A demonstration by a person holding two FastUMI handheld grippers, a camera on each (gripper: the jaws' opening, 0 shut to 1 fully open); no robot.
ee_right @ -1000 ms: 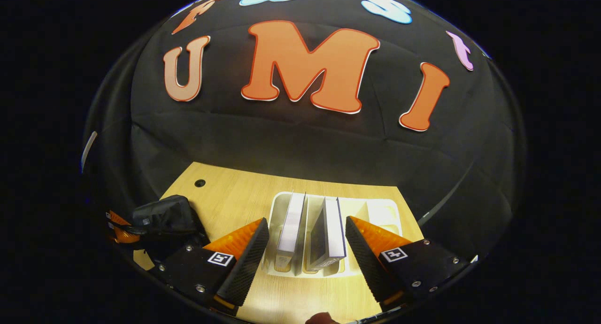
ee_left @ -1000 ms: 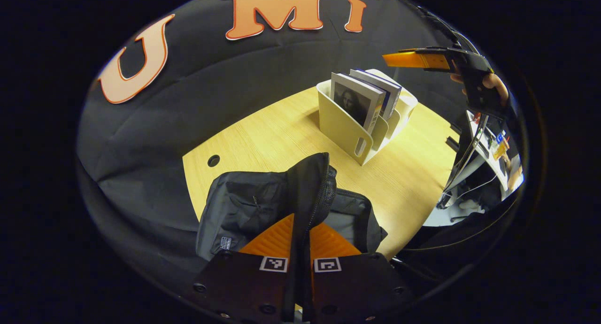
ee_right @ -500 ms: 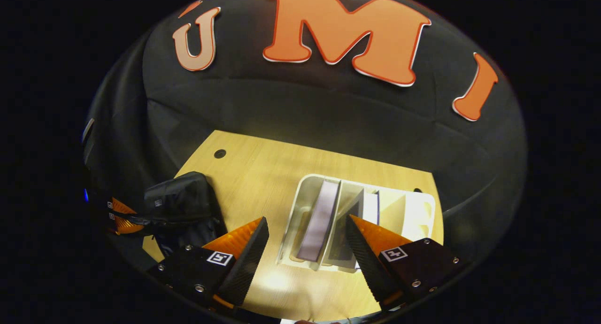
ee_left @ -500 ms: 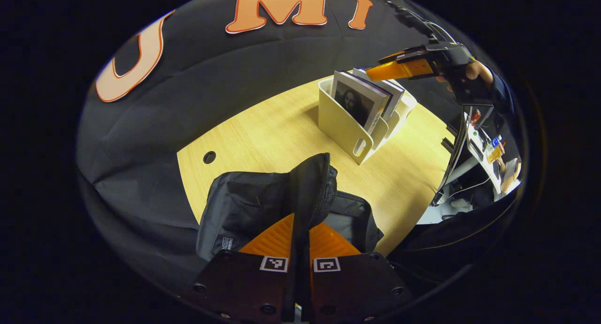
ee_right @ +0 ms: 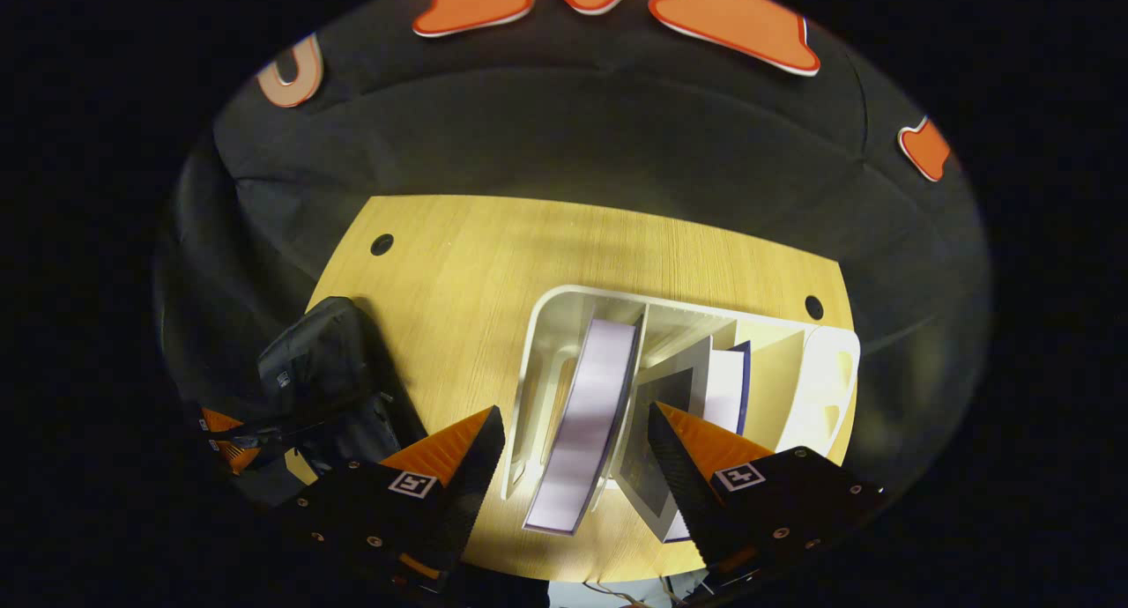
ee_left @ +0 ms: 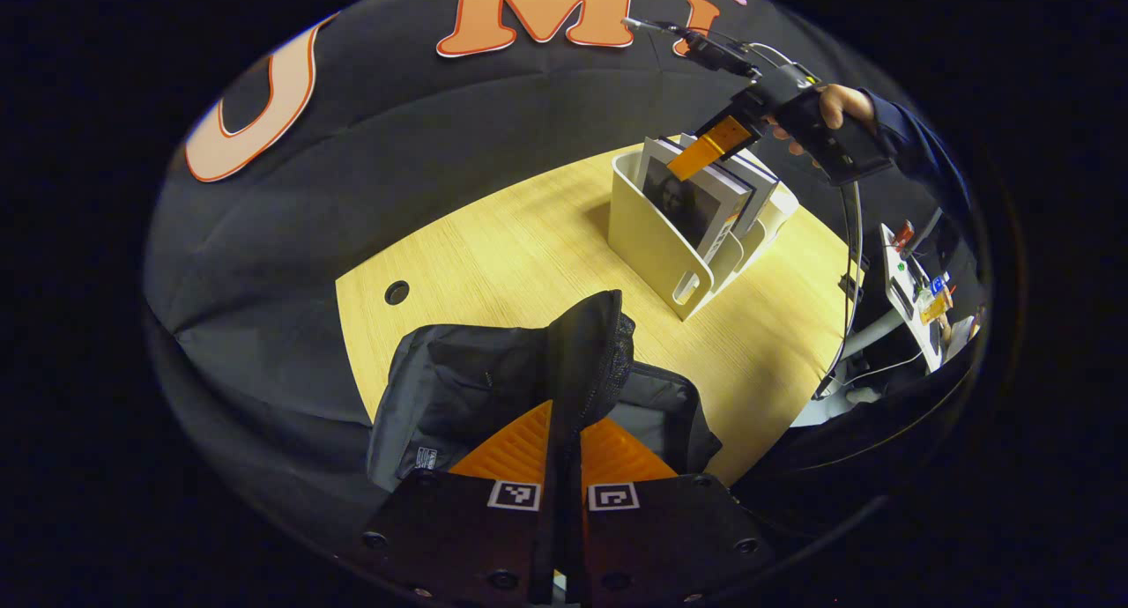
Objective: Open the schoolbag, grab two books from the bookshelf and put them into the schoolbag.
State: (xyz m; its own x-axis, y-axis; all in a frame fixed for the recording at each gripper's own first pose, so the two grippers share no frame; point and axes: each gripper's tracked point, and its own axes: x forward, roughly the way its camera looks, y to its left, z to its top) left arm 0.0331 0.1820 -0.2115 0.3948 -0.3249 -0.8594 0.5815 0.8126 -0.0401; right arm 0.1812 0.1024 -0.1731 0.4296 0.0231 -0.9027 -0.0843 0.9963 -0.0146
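Right gripper (ee_right: 573,458): jaws spread wide, nothing gripped, straddling first book (ee_right: 586,423) from above, lower centre of right gripper view. Second book (ee_right: 696,396) just right of it, next slot of white bookshelf (ee_right: 546,326).

Descent to be kept straight; one book only to be taken between jaws, shelf divider avoided.

Left gripper (ee_left: 564,445): jaws clenched on schoolbag (ee_left: 458,388) flap, lower centre of left gripper view. Flap best held up, mouth kept open on wooden surface (ee_left: 493,238).

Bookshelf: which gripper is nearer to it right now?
Right. The right gripper is open just above the bookshelf, straddling a book; the left gripper is shut on the schoolbag, apart from the shelf.
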